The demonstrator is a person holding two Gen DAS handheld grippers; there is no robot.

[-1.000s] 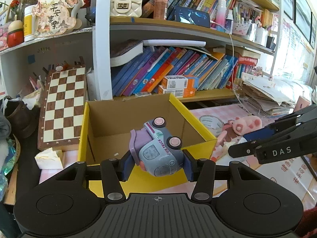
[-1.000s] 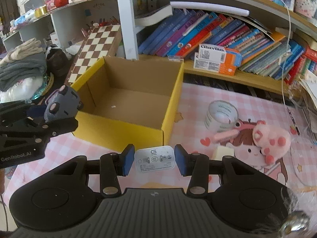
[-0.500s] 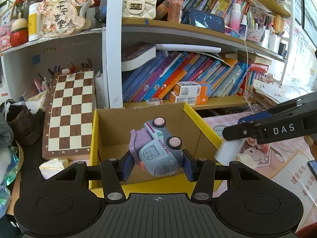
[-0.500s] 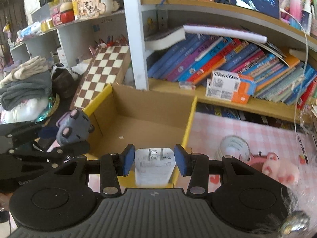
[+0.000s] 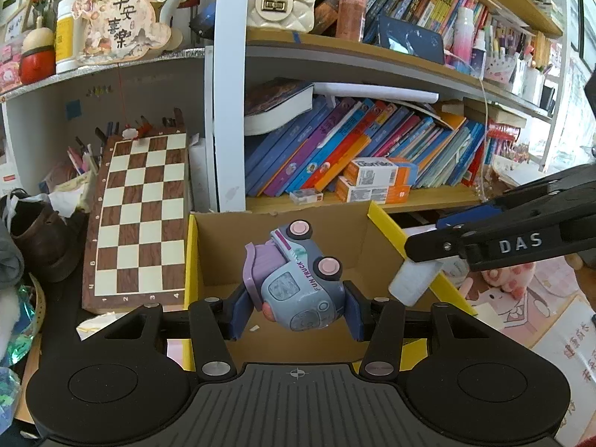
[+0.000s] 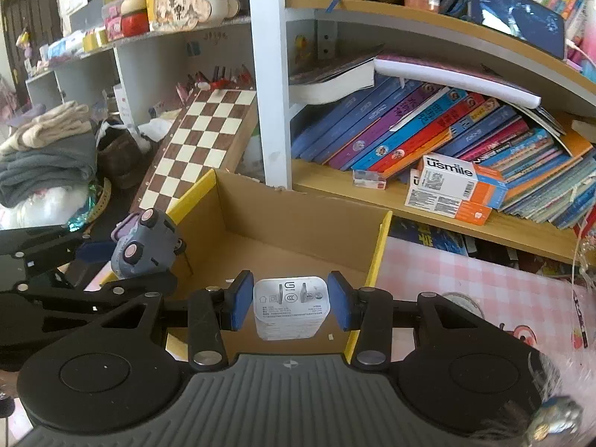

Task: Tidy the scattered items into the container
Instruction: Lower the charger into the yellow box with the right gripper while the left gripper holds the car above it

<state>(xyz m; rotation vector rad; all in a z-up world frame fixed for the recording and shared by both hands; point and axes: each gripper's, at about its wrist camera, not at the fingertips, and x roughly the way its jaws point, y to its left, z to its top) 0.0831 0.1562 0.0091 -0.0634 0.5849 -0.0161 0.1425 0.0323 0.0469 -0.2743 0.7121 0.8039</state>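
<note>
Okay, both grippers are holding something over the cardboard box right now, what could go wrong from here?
1. The left gripper holds the toy truck tilted, wheels up; released from there it may tumble or bounce inside the box.
2. The right gripper with the white charger is close beside the left one, so the two could collide over the opening.
3. In the left view the charger hangs near the box's yellow right wall and might clip it.
</note>
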